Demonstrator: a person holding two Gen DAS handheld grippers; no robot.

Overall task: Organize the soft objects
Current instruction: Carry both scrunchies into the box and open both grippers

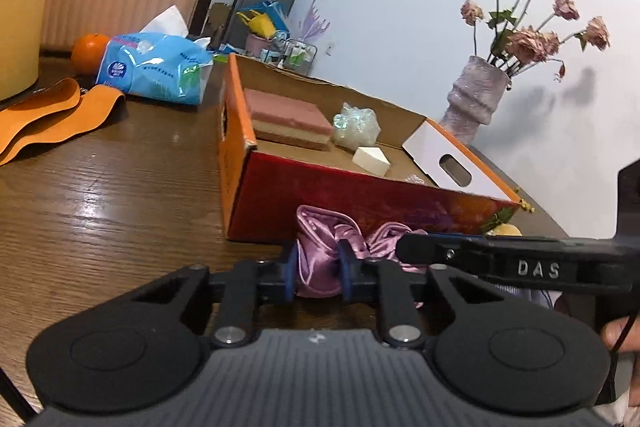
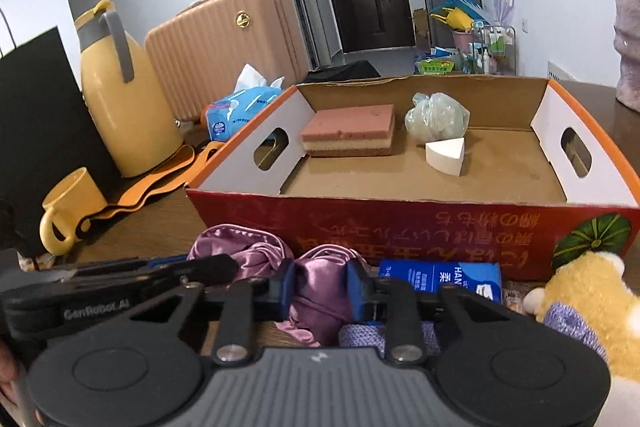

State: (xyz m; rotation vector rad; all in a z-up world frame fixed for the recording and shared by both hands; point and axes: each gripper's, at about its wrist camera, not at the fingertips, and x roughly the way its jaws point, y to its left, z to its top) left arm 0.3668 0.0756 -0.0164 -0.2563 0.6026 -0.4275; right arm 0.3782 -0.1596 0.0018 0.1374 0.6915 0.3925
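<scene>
Both your left tongs [image 1: 318, 277] and right tongs [image 2: 322, 291] are pinching the slippery, limp satin cloth [image 2: 316, 291]; bunched folds between the pads are gripping best.

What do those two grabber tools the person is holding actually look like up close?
Both look alike: the left gripper and right gripper have matte black linkage arms with silver pivot bolts, two round black discs, a ribbed grey centre plate and blue-padded fingers. Seen from the side, one reads "DAS", the other "GenRobot.AI". A thin black cable runs beside the person's bare hand.
</scene>
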